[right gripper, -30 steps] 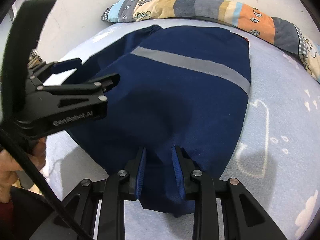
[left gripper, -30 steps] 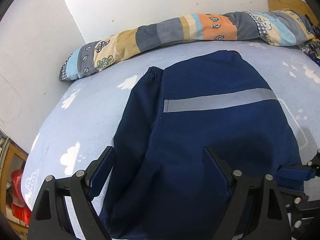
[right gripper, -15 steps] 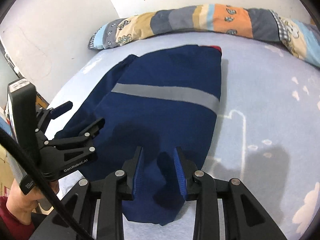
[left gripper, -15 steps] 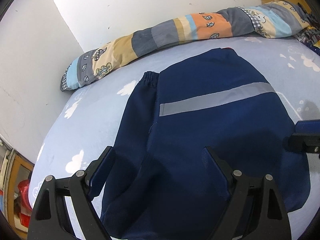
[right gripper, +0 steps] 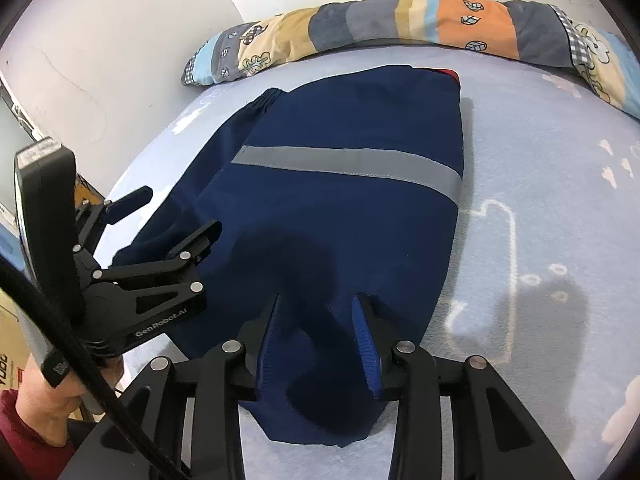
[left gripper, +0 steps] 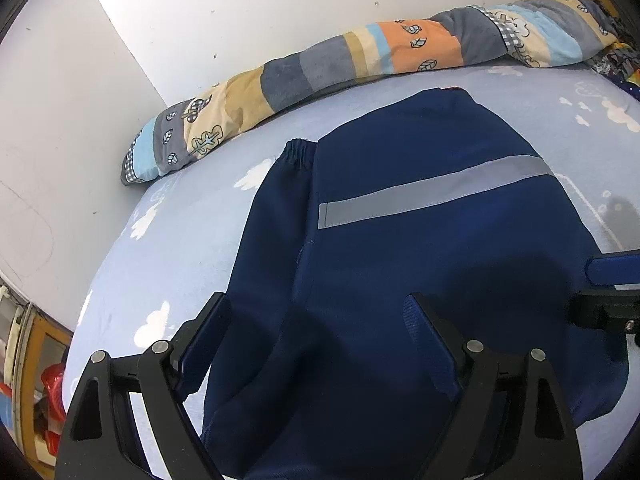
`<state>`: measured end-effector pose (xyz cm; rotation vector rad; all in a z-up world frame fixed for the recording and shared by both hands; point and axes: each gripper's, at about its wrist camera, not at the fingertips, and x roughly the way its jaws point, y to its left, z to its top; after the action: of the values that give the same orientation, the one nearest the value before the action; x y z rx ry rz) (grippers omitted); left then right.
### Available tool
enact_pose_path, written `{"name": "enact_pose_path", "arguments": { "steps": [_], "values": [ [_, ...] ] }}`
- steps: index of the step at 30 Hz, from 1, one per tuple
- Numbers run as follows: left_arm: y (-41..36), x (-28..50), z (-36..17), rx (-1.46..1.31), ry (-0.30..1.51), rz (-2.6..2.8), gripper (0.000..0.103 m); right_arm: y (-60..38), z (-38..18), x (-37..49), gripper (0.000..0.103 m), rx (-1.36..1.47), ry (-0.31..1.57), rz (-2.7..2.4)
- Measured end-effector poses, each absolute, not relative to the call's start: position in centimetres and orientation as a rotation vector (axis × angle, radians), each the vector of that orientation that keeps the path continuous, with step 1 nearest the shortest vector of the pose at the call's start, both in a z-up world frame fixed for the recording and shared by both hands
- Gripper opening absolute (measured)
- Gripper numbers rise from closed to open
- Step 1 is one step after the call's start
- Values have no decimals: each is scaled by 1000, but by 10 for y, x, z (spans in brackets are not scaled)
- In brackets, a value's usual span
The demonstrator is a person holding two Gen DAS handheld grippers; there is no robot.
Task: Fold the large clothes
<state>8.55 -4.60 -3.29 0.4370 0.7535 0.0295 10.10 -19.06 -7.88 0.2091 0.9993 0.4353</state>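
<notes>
Cloud-print bed, navy garment; left tongs wide apart, right tongs just opening, both gripping nothing.

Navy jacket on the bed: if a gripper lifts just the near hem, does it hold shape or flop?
Probably flops: the navy jacket lies limp, with soft wrinkles. Folded layers will likely slide apart. The reflective stripe may crease a little stiffer.

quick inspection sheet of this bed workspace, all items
surface: bed sheet, light blue with clouds
job's things: navy garment lying folded, grey stripe across it
clutter: patchwork bolster along the wall
grippers: left claw wide open over the garment; right claw has just been opening, the garment's near edge between its pads, not pinched
cables: black cable beside the left claw
surroundings: white walls; red object off the bed
</notes>
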Motion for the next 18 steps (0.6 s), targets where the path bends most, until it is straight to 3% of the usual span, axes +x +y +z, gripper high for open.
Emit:
{"name": "enact_pose_path", "arguments": {
  "steps": [15,18],
  "values": [
    [-45,87,-32,431,755,31,87,-218,-69,106,48,292,973,374],
    [-45,87,-33,432,760,31,87,-221,-71,107,60,304,983,364]
  ]
}}
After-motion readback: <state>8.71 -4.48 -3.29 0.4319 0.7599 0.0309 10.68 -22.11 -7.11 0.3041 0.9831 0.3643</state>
